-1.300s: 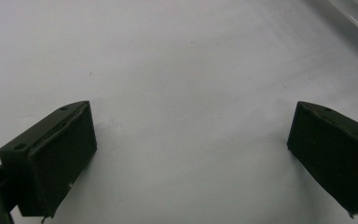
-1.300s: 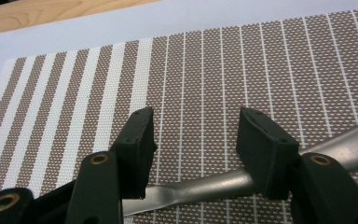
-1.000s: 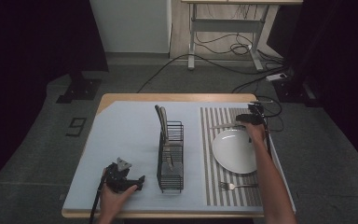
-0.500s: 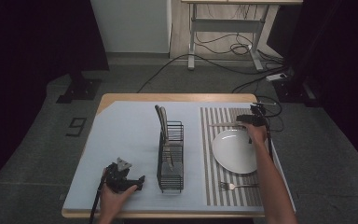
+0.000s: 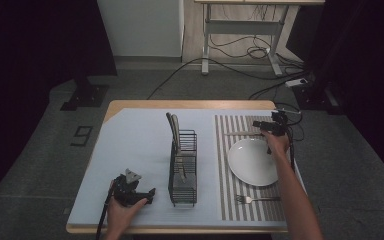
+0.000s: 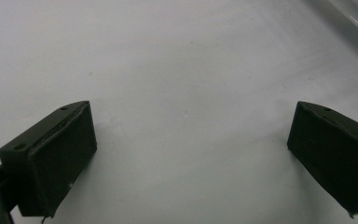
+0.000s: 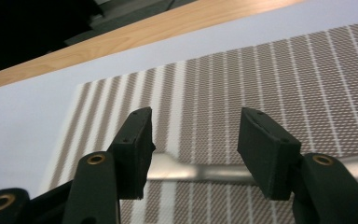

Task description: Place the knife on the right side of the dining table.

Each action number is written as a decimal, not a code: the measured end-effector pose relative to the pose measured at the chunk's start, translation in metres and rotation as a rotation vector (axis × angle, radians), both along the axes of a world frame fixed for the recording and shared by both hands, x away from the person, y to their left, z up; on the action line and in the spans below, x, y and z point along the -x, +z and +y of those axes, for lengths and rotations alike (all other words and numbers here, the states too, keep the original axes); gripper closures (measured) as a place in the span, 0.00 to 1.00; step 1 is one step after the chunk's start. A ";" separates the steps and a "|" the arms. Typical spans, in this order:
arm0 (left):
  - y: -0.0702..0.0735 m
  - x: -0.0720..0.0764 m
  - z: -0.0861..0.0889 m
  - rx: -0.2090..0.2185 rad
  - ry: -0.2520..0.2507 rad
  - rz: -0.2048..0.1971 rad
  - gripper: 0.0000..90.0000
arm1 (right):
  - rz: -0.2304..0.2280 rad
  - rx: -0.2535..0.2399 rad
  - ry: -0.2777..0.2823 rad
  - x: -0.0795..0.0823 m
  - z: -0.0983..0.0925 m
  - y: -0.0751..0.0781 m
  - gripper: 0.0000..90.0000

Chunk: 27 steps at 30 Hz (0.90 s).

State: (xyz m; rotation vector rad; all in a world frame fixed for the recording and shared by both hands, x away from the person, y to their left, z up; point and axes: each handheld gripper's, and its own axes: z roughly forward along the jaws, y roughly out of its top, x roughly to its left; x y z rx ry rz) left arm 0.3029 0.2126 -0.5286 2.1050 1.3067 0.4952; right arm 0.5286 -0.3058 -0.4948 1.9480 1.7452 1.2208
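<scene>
High view: striped placemat (image 5: pixel 230 170) on table (image 5: pixel 130 140); both hand-held grippers' jaws apart.

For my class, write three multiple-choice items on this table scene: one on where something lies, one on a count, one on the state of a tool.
1. Where does the fork lie?
A. on the striped mat, near side of the plate
B. in the wire rack
C. on the plate

2. How many plates are on the table?
A. one
B. two
C. three

3. How is the right tool?
A. shut tight with nothing near it
B. open, astride a metal utensil lying on the mat
C. lifting the plate

Answers: 1 A, the high view shows it on the stripes; 2 A, a single white plate; 3 B, the right gripper view shows the jaws apart over the handle.
</scene>
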 end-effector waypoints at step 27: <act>0.000 0.000 0.000 0.001 0.002 0.000 0.01 | -0.183 -0.048 0.225 0.114 0.019 0.009 0.49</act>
